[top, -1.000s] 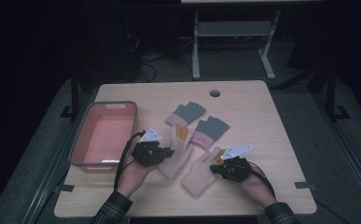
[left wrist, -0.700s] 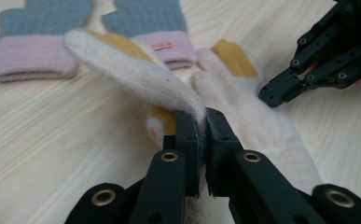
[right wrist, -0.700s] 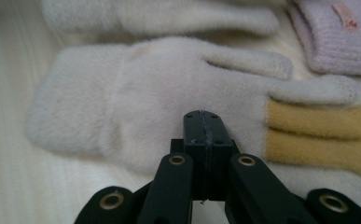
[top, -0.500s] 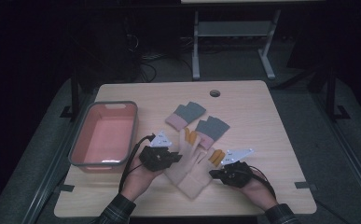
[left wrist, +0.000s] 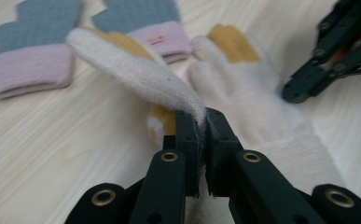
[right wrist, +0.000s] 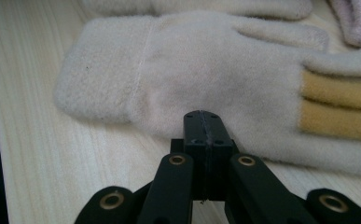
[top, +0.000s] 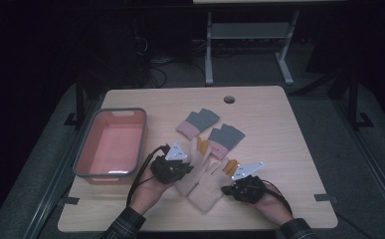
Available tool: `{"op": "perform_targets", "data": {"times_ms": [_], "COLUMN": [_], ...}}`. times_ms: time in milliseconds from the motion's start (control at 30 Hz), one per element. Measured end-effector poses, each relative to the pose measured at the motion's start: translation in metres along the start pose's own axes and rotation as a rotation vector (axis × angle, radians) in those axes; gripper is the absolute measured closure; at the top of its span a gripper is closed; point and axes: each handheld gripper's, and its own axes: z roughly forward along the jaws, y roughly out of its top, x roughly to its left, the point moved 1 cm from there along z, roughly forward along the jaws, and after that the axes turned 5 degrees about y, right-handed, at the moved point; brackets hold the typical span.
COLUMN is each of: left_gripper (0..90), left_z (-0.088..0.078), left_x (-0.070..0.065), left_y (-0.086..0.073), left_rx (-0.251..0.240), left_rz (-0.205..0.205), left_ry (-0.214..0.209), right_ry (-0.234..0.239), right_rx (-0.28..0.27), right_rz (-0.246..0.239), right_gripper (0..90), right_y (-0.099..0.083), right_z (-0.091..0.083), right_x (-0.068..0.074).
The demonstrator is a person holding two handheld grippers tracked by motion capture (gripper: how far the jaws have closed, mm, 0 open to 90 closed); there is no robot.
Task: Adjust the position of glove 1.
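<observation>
Glove (left wrist: 136, 70) edge pinched betw. L gripper (left wrist: 201, 122) fingers (left wrist: 185, 135).

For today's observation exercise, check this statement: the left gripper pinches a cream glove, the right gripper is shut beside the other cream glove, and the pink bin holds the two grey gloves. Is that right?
Not quite. The pink bin holds nothing; the high view shows both grey gloves lying on the table beyond the cream gloves. The rest stands: the left gripper pinches a cream glove, and the right gripper is shut beside the other.
</observation>
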Motion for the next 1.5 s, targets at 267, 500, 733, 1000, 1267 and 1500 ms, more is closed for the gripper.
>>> {"op": "perform_targets", "data": {"times_ms": [267,500,733,1000,1267,1500], "left_gripper": [84.9,84.6,81.0,62.3,53.6,47.9], "left_z": [0.003,0.011,0.025,0.031,0.022,0.032], "left_x": [-0.013,-0.036,-0.044,-0.048,-0.038,-0.050], "left_y": [0.010,0.019,0.016,0.015,0.013,0.016], "left_rx": [-0.034,-0.043,-0.019,-0.018,-0.047,-0.035], "left_rz": [0.015,0.019,0.002,-0.002,-0.044,-0.008], "left_ry": [-0.056,-0.127,-0.157,-0.179,-0.155,-0.167], "right_ry": [0.005,0.006,0.006,-0.010,-0.059,-0.116], "right_rx": [-0.003,-0.004,-0.007,-0.022,-0.039,-0.041], "right_rz": [-0.004,-0.003,-0.009,0.013,0.068,0.084], "right_gripper": [89.9,89.9,89.8,89.3,85.9,65.0], "right_y": [0.003,0.003,0.003,0.000,-0.017,-0.024], "right_z": [0.003,0.004,0.005,-0.007,-0.038,-0.047], "right_x": [0.002,0.002,0.002,-0.002,-0.017,-0.026]}}
